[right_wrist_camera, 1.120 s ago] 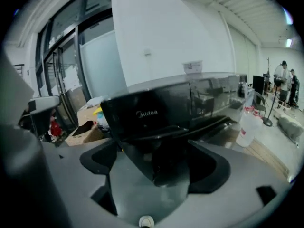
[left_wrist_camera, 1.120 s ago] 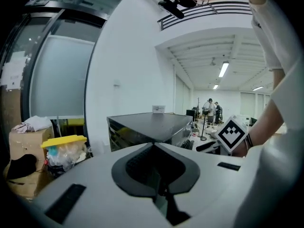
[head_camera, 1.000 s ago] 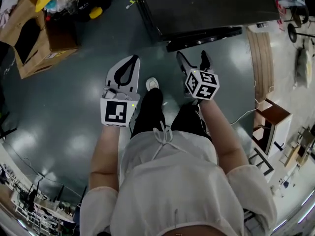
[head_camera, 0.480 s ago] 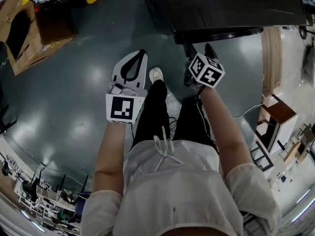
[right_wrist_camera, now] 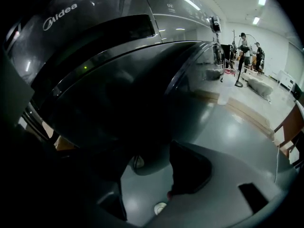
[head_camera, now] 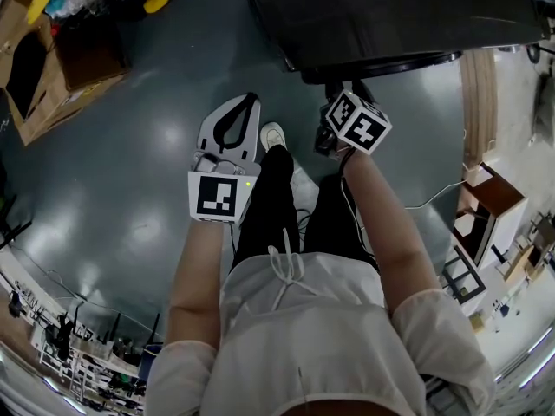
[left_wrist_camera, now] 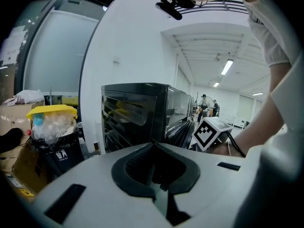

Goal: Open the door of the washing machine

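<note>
Right gripper (right_wrist_camera: 147, 175): jaws have just been closing and now stand roughly half shut, astride the lower lip of the door (right_wrist_camera: 123, 108) at the front of the washing machine (head_camera: 390, 7). The lip sits between the two jaws. A strip of floor (head_camera: 130, 172) is visible on either side of it, so the pads are not seen pressing and a firm clamp is not confirmed. Finding: the grasp is being taken and the pull has not begun. The door lies flush against the washing machine, fully shut, with an indicator lit on the panel above it.

Left gripper (head_camera: 250, 102): clenched, tips together, nothing held. It hangs over open floor to the left of the washing machine, well clear of the door, and plays no part in the grasp.

Against the frame a second earlier:
- the right gripper's jaws, then spread wide and short of the washing machine, are now narrower and tucked under its projecting front edge;
- its marker cube has rolled and sits nearer the machine;
- the left gripper has kept the same closed shape and has drawn slightly nearer the machine.

Judgement: the next move needs the jaws to finish closing on the lip before any outward swing; a pull made too early would likely slip off the smooth rim.
</note>
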### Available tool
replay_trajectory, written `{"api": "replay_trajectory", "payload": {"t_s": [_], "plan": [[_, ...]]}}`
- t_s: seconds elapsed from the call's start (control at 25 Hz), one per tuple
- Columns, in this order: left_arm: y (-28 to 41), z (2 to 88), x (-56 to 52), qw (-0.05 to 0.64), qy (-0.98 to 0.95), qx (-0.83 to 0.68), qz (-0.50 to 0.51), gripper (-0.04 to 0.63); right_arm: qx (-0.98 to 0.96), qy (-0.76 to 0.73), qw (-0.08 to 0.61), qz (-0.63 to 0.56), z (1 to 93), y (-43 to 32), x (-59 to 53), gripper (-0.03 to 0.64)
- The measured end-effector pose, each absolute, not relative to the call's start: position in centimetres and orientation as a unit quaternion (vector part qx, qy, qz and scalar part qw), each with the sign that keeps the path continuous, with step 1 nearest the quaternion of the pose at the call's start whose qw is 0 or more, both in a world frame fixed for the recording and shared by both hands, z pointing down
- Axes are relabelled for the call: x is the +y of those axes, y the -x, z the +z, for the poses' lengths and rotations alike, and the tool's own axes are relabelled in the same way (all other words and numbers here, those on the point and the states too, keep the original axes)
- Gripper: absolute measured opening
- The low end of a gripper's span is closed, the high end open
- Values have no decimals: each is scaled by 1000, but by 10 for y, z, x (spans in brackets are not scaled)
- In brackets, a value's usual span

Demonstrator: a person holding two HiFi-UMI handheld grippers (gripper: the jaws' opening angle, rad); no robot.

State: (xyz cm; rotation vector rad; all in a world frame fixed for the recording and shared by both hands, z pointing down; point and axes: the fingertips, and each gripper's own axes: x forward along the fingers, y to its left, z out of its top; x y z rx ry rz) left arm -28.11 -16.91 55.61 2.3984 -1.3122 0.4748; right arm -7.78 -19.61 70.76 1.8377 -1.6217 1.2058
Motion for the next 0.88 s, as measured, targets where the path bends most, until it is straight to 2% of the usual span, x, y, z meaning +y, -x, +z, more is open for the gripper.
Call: {"api": "replay_trajectory", "payload": {"t_s": [0.52,0.88], "plan": [[240,556,-145,187,-857,-447,175,21,-610,-629,208,435,706,68,-178,253],[216,560,-125,178,-863,-438,174,21,-612,-617,186,459,709,45,-128,210]]}}
